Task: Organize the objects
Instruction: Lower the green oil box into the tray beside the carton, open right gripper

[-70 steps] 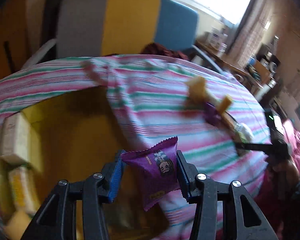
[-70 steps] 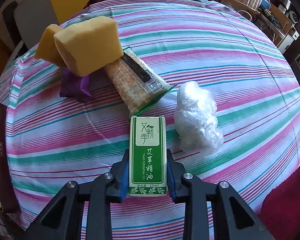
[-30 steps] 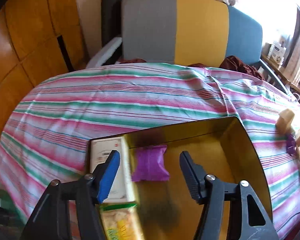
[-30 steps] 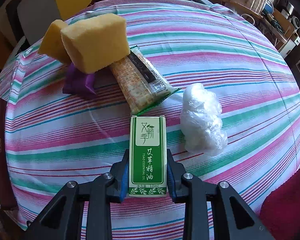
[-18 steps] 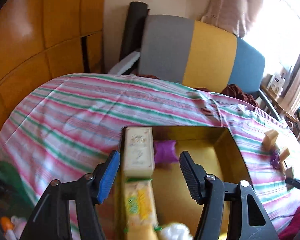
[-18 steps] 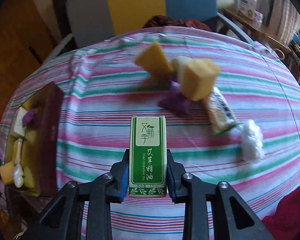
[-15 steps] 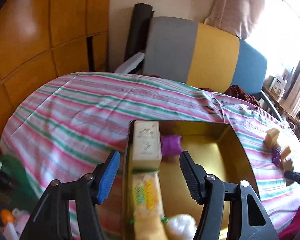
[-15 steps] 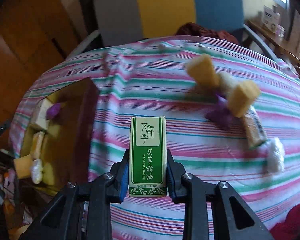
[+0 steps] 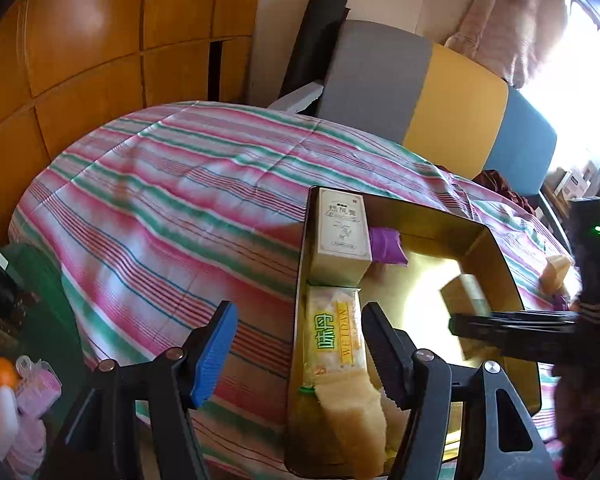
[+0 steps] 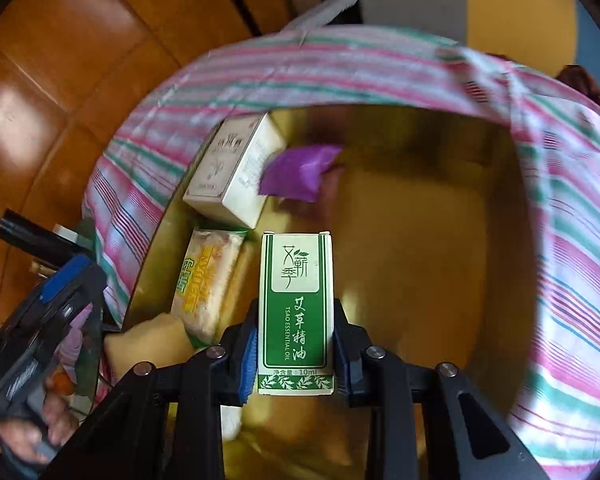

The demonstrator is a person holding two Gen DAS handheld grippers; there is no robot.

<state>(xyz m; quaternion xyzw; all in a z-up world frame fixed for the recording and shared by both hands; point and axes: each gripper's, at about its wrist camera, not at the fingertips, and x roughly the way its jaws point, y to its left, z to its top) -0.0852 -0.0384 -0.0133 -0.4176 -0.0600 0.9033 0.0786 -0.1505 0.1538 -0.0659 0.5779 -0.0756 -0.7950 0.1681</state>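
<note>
right gripper (image 10: 294, 354) now over tin (image 10: 440, 240) | jaws clamp 1 green box (image 10: 296, 312); left gripper (image 9: 296, 344) gaping, empty

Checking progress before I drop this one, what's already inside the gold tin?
Inside the gold tin: a cream carton, purple sachet, yellow cracker packet and sponge. The held green carton hides the near floor.

Glossy golden metal tin (image 10: 512, 184), striped woven cloth (image 9: 172, 200), shiny wooden panelling (image 9: 80, 40)
</note>
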